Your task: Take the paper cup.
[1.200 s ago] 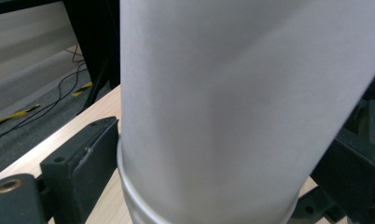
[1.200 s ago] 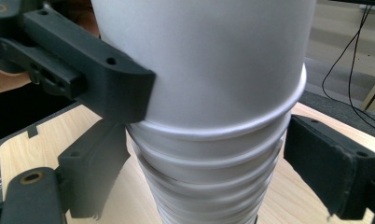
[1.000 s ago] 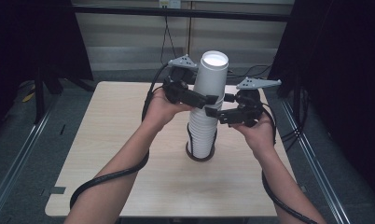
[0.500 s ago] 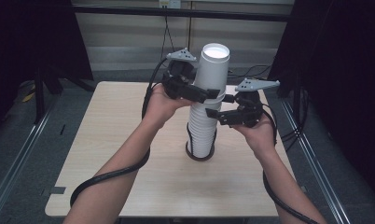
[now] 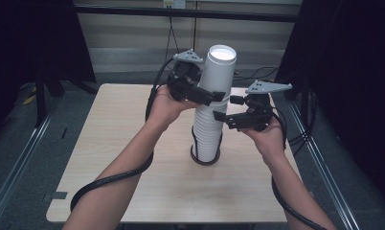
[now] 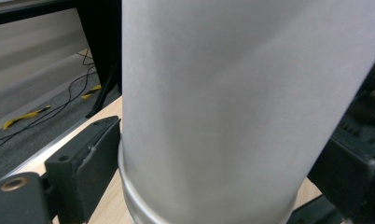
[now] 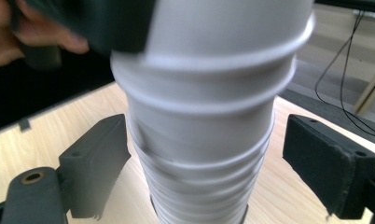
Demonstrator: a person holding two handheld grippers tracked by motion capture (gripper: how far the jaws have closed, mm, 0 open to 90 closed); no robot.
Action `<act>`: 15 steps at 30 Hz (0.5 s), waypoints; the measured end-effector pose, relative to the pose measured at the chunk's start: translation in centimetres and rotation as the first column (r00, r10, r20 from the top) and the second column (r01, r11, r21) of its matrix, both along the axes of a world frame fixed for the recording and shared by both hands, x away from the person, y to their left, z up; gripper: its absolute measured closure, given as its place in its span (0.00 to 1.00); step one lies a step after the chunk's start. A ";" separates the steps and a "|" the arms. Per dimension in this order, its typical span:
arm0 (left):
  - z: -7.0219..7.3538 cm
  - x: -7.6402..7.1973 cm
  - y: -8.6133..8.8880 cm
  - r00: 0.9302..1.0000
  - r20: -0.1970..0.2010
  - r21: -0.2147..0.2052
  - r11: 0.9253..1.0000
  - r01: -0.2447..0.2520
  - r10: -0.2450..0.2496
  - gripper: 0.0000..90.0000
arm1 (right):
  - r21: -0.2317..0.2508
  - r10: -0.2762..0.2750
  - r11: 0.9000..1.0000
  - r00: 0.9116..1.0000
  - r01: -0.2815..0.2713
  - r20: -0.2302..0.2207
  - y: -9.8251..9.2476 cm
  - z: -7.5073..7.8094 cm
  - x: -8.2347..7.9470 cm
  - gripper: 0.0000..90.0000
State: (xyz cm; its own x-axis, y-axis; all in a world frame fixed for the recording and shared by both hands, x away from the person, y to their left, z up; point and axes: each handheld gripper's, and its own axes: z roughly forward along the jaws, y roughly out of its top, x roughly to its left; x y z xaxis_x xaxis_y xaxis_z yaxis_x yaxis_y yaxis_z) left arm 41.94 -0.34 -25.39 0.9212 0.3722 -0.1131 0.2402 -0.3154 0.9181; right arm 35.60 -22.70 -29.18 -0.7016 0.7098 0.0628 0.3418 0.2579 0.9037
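Your left gripper [image 5: 214, 96] clamps the top cup [image 5: 216, 72] of the stack of white paper cups [image 5: 207, 129] mid-worktop [image 5: 133, 191]. Right gripper [image 5: 224, 116] stands open around the stack; close it before lifting straight.

You have one worktop [image 5: 109, 182] in front of you, and one stack of white cups [image 5: 208, 132] standing on it. The cups in the stack are nested too tightly for you to get an exact count; the right gripper view shows many rims ringed one above another. One cup [image 5: 215, 72] sits at the very top, standing higher than the rest. One dark ring [image 5: 205, 160] circles the foot of the stack. You hold two grippers: one left gripper [image 5: 206, 95] and one right gripper [image 5: 221, 116], each with two black fingers [image 7: 94, 163]. Two cables [image 5: 104, 182] trail from them, one apiece, and two grey three-cornered plates [image 5: 268, 87] top them.
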 end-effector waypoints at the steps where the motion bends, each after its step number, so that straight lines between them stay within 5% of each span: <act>1: -0.2 -0.1 0.0 1.000 -0.006 0.000 1.000 -0.001 0.001 0.10 | 0.000 -0.005 1.000 1.000 0.005 0.008 -0.1 0.2 -0.1 0.15; 15: -0.8 0.0 0.0 1.000 -0.016 0.033 0.999 -0.003 0.003 0.09 | -0.017 -0.006 1.000 1.000 0.006 0.016 1.5 0.5 0.8 0.13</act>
State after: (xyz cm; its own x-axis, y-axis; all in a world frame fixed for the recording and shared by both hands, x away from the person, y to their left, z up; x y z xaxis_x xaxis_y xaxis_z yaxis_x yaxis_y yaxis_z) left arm 41.89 -0.33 -26.14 0.9183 0.3788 -0.1152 0.2555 -0.3446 0.9033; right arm 36.36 -21.21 -28.65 -0.6979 0.7151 0.0393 0.3288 0.2711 0.9047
